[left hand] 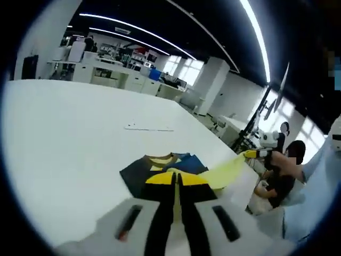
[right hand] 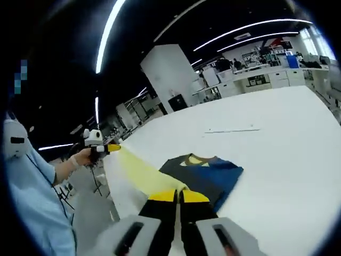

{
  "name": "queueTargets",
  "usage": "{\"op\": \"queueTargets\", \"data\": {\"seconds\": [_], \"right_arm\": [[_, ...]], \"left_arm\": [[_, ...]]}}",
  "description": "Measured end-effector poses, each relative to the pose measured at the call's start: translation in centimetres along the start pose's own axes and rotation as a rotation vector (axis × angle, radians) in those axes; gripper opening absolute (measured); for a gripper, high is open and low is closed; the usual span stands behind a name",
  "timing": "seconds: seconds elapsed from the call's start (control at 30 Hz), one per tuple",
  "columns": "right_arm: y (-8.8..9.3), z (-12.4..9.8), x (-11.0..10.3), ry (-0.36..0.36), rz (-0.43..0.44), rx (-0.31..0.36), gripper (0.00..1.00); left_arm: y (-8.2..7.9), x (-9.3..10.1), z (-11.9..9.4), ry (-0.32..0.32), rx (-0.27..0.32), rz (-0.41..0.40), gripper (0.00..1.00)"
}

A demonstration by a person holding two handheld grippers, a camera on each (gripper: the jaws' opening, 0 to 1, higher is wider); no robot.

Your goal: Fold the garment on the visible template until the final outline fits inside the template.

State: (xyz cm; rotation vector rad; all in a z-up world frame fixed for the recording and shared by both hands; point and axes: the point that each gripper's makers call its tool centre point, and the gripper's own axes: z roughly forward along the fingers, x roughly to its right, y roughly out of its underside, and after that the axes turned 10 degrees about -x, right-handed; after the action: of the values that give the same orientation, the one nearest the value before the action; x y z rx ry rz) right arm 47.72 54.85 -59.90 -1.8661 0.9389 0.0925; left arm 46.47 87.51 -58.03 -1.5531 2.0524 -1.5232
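I'm watching the garment (left hand: 165, 169), navy and yellow, lying on the white table (left hand: 64, 149) near its edge. Left gripper (left hand: 176, 178) and right gripper (right hand: 177, 196) are each pinching its yellow part, stretched off the table. Mid-fold, I judge; next I'm carrying it back over the garment.

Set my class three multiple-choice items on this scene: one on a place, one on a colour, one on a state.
1. The dark garment lies: A on the floor; B on the white table; C on a chair.
2. The stretched cloth is: A red; B green; C yellow.
3. The left gripper is: A shut on the cloth; B wide open; C lying flat.
Answers: B, the white table surrounds it; C, a yellow band runs from the left gripper to the right gripper; A, its jaws meet on the cloth.
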Motion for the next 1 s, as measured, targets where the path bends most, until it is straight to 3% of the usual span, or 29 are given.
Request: {"op": "queueTargets", "data": {"seconds": [0.1,0.23,0.6,0.77,0.8,0.83,0.9,1.0], "right_arm": [[-1.4,1.2,2.2,0.062,-0.042,-0.005,0.00],[-2.4,3.1,4.6,0.092,-0.034,-0.013,0.00],[-2.0,6.7,9.0,0.142,-0.014,-0.053,0.00],[-0.6,8.0,11.6,0.173,0.005,-0.095,0.00],[-0.2,8.4,12.4,0.171,0.088,-0.088,0.00],[-0.2,8.7,12.7,0.166,0.117,-0.076,0.00],[1.0,9.1,14.3,0.232,-0.009,-0.149,0.00],[1.9,10.5,13.9,0.217,0.036,-0.154,0.00]], "left_arm": [[-0.6,-1.2,1.6,-0.014,0.012,-0.014,0.00],[-0.9,-2.7,3.7,-0.032,0.014,-0.020,0.00],[-0.3,-6.5,7.1,-0.109,-0.022,-0.024,0.00],[1.2,-9.3,8.6,-0.164,-0.047,-0.071,0.00],[1.9,-9.9,8.9,-0.182,-0.068,-0.088,0.00],[2.6,-10.5,9.2,-0.202,-0.096,-0.070,0.00],[3.3,-11.0,9.8,-0.205,-0.102,-0.084,0.00],[4.8,-11.6,10.8,-0.221,-0.141,-0.112,0.00]]}}
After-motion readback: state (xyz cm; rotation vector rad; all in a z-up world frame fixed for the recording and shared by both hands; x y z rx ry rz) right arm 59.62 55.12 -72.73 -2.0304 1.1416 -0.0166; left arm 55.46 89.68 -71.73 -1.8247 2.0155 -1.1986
